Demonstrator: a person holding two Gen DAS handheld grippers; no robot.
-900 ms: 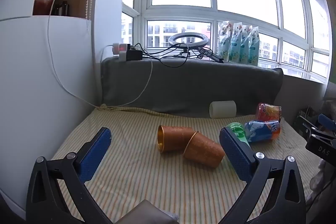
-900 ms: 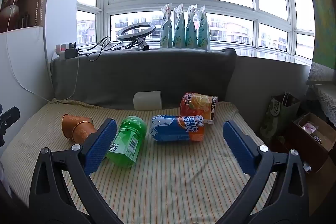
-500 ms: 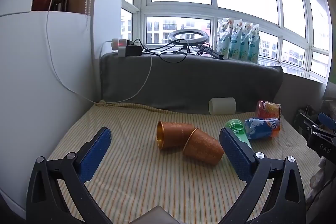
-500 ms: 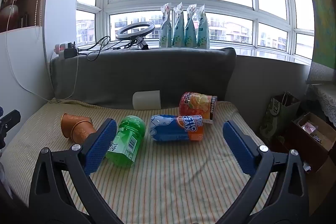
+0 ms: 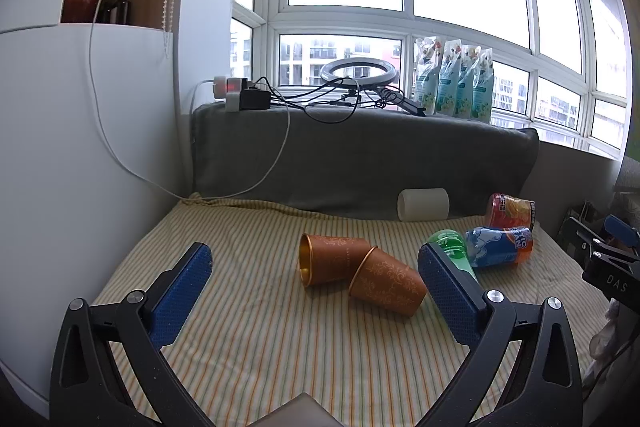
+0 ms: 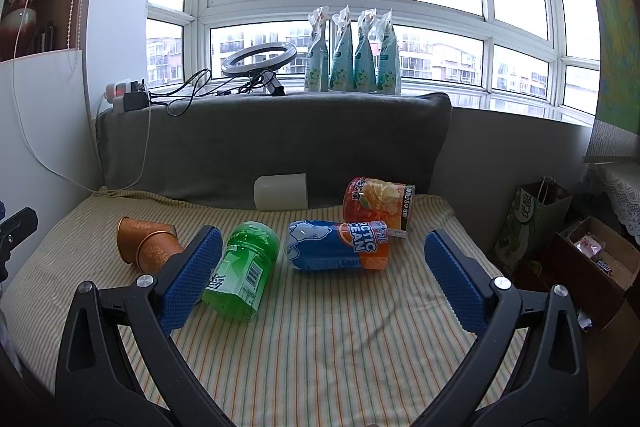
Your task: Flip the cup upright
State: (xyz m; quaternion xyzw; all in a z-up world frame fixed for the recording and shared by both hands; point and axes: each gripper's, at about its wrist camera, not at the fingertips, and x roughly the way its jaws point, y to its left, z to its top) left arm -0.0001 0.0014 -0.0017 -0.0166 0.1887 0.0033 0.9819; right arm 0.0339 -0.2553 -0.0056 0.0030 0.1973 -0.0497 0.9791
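Two copper-coloured cups lie on their sides on the striped cloth. One cup [image 5: 332,259] has its mouth facing left; the other cup [image 5: 388,283] leans against it on the right. Both also show in the right wrist view [image 6: 150,247], at the left. A white cup [image 5: 423,205] lies on its side against the grey cushion and also shows in the right wrist view [image 6: 281,191]. My left gripper [image 5: 314,287] is open and empty, just short of the copper cups. My right gripper [image 6: 322,277] is open and empty, in front of the bottles.
A green bottle [image 6: 240,273], a blue-and-orange bottle [image 6: 338,247] and a red-orange bottle [image 6: 378,203] lie on the cloth. A grey cushion [image 6: 272,143] backs the surface, with cables and a ring light [image 6: 260,61] on top. A white cabinet [image 5: 80,155] stands left, bags and boxes [image 6: 572,251] right.
The left gripper has drifted slightly, so the copper cups sit a little lower and nearer in its view. The right view has barely shifted. Both grippers stay open.
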